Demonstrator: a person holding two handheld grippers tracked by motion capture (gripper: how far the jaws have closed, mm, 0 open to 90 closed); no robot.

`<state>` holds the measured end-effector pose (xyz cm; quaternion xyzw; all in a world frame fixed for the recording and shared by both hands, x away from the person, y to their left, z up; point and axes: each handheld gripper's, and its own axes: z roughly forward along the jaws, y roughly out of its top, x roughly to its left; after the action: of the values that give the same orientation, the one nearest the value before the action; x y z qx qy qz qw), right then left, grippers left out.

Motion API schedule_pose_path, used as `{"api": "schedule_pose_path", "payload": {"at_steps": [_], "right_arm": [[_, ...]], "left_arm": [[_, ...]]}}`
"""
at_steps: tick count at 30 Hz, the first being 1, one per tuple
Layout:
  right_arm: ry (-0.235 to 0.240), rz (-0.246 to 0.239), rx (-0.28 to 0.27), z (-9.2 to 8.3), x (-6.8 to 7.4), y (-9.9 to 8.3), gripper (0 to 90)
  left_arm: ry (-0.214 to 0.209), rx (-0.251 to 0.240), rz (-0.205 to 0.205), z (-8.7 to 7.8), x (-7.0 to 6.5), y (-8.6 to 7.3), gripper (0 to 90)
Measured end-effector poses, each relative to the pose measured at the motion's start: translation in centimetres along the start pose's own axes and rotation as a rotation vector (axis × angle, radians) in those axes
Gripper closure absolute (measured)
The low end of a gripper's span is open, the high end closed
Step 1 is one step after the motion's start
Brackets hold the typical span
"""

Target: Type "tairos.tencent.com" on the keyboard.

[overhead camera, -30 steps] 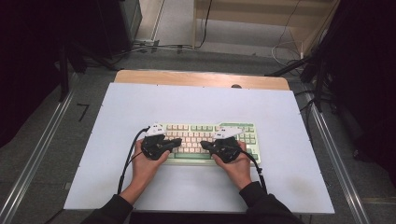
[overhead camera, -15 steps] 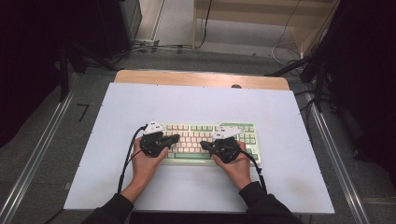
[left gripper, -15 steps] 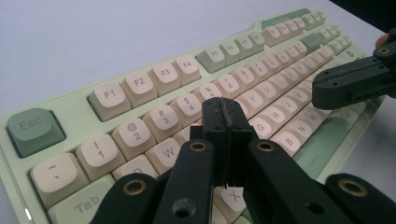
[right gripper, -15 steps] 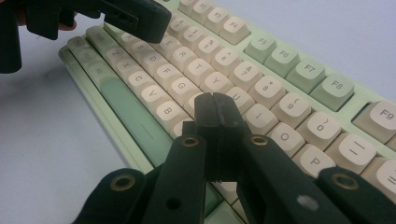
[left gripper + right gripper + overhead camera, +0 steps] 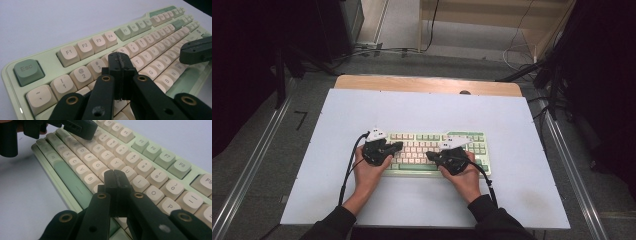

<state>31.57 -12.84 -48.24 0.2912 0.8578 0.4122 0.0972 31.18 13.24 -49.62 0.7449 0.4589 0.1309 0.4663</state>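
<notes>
A pale green keyboard (image 5: 434, 152) with cream and green keys lies on the white table (image 5: 422, 112), a little toward its near side. My left gripper (image 5: 398, 145) is shut with nothing in it, tips over the keys at the left part of the keyboard (image 5: 82, 50), above the upper letter row. My right gripper (image 5: 430, 156) is shut and empty too, its tips low over the letter keys of the keyboard (image 5: 140, 160) near the middle. The two grippers point inward toward each other. In the left gripper view my left gripper (image 5: 121, 58) has the other gripper's tip (image 5: 196, 50) at the right.
The table is a white board with a wooden strip (image 5: 427, 84) along its far edge. Metal rails (image 5: 252, 165) run along both sides on the floor. Cables (image 5: 522, 50) and dark equipment stand behind the table. Bare table surface lies around the keyboard.
</notes>
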Motion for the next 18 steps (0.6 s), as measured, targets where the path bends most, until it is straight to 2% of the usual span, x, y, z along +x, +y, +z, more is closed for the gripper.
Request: {"api": "schedule_pose_path", "payload": {"at_steps": [18], "right_arm": [[0.002, 0.001, 0.001, 0.06, 0.07, -0.02, 87.7]], "left_arm": [[0.009, 0.014, 0.015, 0.26, -0.21, -0.05, 90.0]]}}
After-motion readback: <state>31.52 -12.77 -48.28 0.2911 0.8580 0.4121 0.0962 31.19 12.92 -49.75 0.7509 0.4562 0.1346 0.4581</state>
